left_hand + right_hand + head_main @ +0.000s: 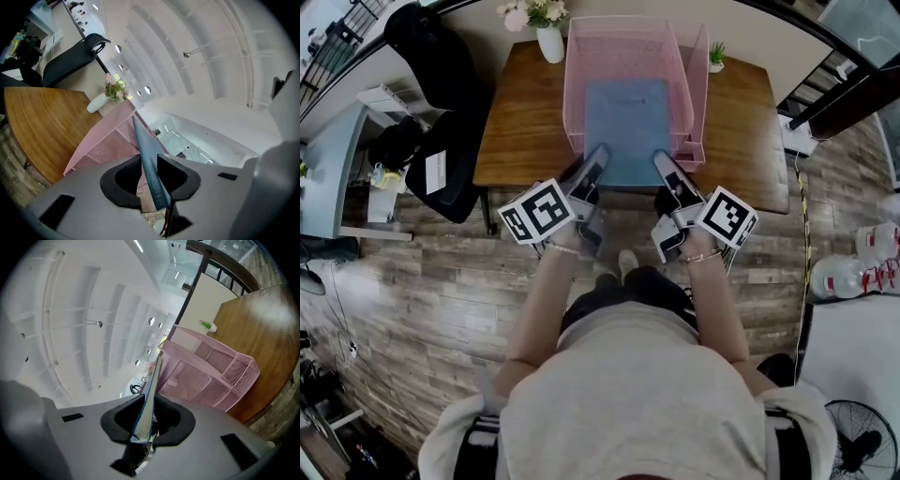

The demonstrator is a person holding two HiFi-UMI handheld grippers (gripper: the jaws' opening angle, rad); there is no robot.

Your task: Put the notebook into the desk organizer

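The left gripper point(599, 157) is clenched on the near left corner of a flat blue soft-cover notebook point(627, 127). In the left gripper view the dark pads of that gripper point(152, 180) press on either side of the notebook's point(148, 159) thin edge, which runs on towards the pink wire-mesh desk organizer point(103, 145). From the head view the notebook lies level inside the organizer's point(578, 66) tall pink walls. Its far edge is deep in the tray, and its near edge is at the front edge of the brown wooden bench point(520, 117). Whether it rests on the tray floor or hangs just above it cannot be told.

The right gripper point(662, 161) is clamped on the near right corner. In the right gripper view the pads of that gripper point(144, 422) squeeze the notebook's point(150, 392) blue-trimmed page edge, with the organizer's point(213, 378) side compartments beyond it.

On the bench, a white vase of pale flowers point(549, 39) stands just left of the organizer's back corner. A small green potted plant point(716, 54) stands just to the organizer's right.
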